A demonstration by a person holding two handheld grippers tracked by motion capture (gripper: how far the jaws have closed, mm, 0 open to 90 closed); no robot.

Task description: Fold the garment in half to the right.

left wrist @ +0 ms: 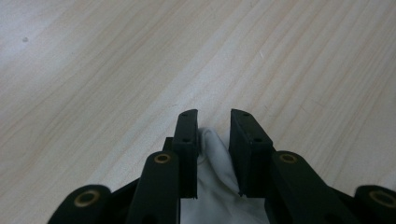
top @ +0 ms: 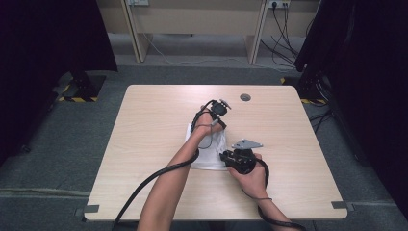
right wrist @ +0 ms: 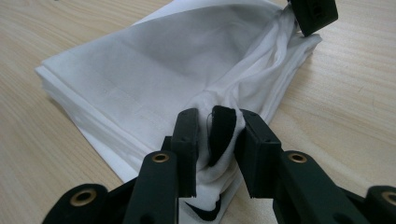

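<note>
Your table [top: 144, 144] takes up most of the high view, a pale wood top with a small round grommet [top: 245, 97] near its far edge, at about one o'clock from the table's middle. On it, just short of the middle toward you, lies the folded white cloth [top: 211, 156], a flat stack of layers with your two grippers at its two ends.

Your left forearm [top: 168, 185] crosses the near part of the table on a slant, and its cable [top: 144, 185] trails back to the near edge at about seven o'clock.

Your left gripper [left wrist: 214, 128] sits at the far end of the cloth, at twelve o'clock from it in the high view. In the left gripper view its jaws stand narrow, with a bunched corner of the white fabric between them; the fabric lies against the left pad, but you cannot tell from here whether both pads press on it.

Your right gripper [right wrist: 217, 130] is at the near right corner of the cloth, at about four o'clock from it, with the grey three-cornered plate [top: 247, 144] on top. Its jaws are also narrow, and a gathered fold of white cloth with a black tab [right wrist: 221, 133] fills the gap, touching both pads.
</note>
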